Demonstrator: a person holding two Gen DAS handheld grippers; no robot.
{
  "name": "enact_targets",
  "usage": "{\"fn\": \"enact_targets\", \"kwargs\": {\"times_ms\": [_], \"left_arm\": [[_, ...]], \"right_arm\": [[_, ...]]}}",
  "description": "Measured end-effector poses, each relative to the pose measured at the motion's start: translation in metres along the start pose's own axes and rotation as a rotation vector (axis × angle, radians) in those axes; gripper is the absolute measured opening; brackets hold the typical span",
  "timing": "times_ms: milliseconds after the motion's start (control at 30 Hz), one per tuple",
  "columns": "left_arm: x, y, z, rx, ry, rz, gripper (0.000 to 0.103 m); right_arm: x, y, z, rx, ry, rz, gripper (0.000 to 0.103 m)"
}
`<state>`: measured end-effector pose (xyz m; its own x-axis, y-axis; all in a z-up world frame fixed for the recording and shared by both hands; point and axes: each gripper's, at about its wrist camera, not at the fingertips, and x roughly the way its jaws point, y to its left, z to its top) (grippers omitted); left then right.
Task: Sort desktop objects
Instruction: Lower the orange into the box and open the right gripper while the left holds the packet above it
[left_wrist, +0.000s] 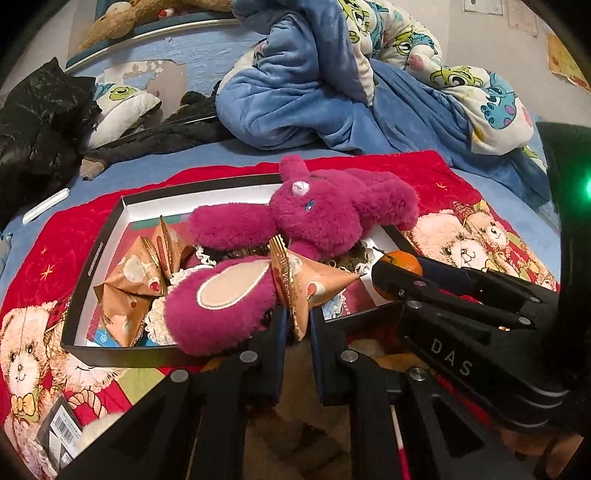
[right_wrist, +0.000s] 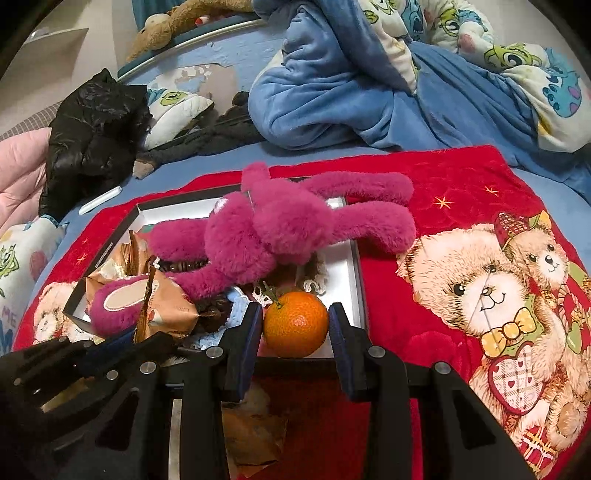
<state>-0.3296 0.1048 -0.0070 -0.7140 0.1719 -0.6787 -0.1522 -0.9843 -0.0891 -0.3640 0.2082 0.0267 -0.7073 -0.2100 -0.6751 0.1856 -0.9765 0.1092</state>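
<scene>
The tangerine, round, bright orange, its green stem pointing toward eleven o'clock, sat pinched by the right gripper fingers over the black box, while the left gripper fingers held a tan wrapped snack.

magenta plush toy: 1, 12 o'clock | tangerine: 1, 6 o'clock | tan snack packets: at least 3 | black-rimmed box: 1 | grippers: 2
</scene>
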Motion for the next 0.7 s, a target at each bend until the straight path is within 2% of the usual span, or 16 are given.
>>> {"fn": "enact_targets", "kwargs": {"times_ms": [267,333,367,400,433,533,567,600,633,667,700], "left_arm": [[-0.001,-0.001,-0.002,0.011,-0.004,0.009,0.013],[-0.002,-0.001,-0.003,0.017,-0.004,0.013,0.013],[-0.002,-0.001,-0.003,0.018,-0.004,0.02,0.014],[-0.003,-0.002,-0.003,0.017,-0.005,0.026,0.017],[-0.003,-0.001,-0.003,0.015,-0.007,0.027,0.02],[-0.004,-0.002,-0.002,0.013,0.002,0.038,0.047],[-0.005,-0.002,-0.002,0.01,0.004,0.026,0.063],[-0.007,-0.002,-0.002,0.008,0.002,0.017,0.078],[-0.01,-0.004,-0.001,0.011,-0.006,0.012,0.085],[-0.013,-0.006,-0.001,0.017,-0.016,0.014,0.097],[-0.015,-0.008,-0.001,0.027,-0.023,0.024,0.103]], "right_arm": [[0.002,-0.001,0.0,0.009,0.008,-0.001,0.037],[0.0,-0.001,0.0,0.015,0.001,-0.007,0.053],[-0.002,0.0,0.0,0.017,-0.008,-0.008,0.066],[-0.003,0.0,0.0,0.017,-0.012,-0.007,0.076],[-0.004,0.0,0.0,0.017,-0.018,-0.013,0.078],[-0.007,0.0,0.001,0.028,-0.026,-0.014,0.094],[-0.008,0.0,0.001,0.033,-0.027,-0.01,0.1],[-0.009,0.001,0.001,0.035,-0.028,0.002,0.101],[-0.009,0.002,0.002,0.034,-0.027,0.009,0.101],[-0.01,0.004,0.002,0.029,-0.026,0.012,0.102],[-0.01,0.005,0.002,0.022,-0.028,0.01,0.103]]}}
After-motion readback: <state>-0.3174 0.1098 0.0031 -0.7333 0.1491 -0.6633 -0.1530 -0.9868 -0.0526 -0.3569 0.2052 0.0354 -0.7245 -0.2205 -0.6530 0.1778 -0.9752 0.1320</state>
